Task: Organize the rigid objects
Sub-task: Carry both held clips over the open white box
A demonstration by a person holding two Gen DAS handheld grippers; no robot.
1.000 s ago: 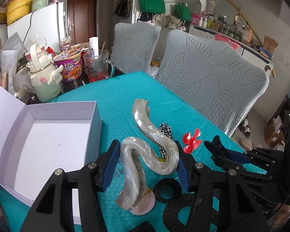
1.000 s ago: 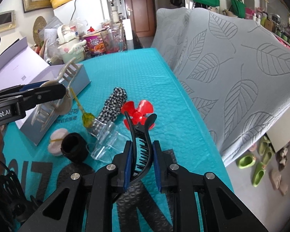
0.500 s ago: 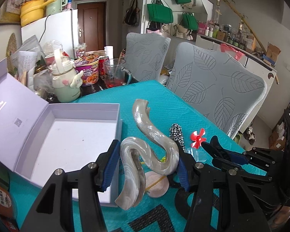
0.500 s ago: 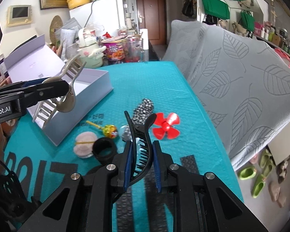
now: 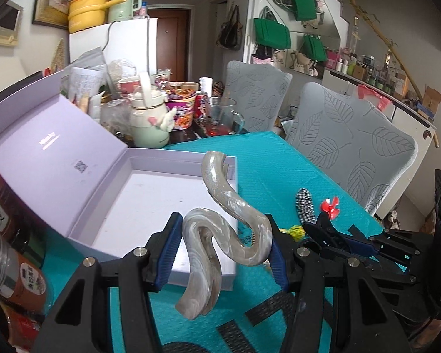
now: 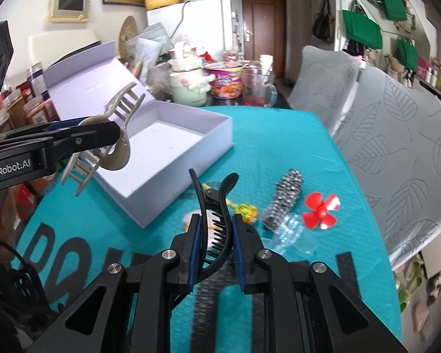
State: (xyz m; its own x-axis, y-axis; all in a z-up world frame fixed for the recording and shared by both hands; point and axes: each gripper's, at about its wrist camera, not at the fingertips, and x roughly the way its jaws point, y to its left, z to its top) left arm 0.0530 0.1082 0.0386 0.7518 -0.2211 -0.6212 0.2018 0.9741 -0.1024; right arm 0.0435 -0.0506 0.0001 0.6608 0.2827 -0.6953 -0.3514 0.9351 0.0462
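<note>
My left gripper (image 5: 223, 250) is shut on a large pearly grey claw hair clip (image 5: 220, 229) and holds it over the near edge of the open lilac box (image 5: 150, 206). From the right wrist view the same clip (image 6: 108, 144) hangs at the box's (image 6: 161, 147) left side. My right gripper (image 6: 216, 247) is shut on a black claw hair clip (image 6: 213, 206), above the teal mat (image 6: 279, 147). On the mat lie a red flower clip (image 6: 320, 209), a black-and-white checked clip (image 6: 285, 197), a clear clip (image 6: 291, 232) and a yellow-green trinket (image 6: 244, 209).
Behind the box stand a cream kettle-shaped bottle (image 5: 150, 123), a noodle cup (image 5: 182, 111) and a glass mug (image 5: 223, 117). Two grey leaf-print chairs (image 5: 352, 135) line the table's right side. Jars (image 5: 11, 273) crowd the near left edge.
Both grippers have moved left and a little up, each carrying its clip. The grey clip went from over the mat's small items to over the box's near edge.
</note>
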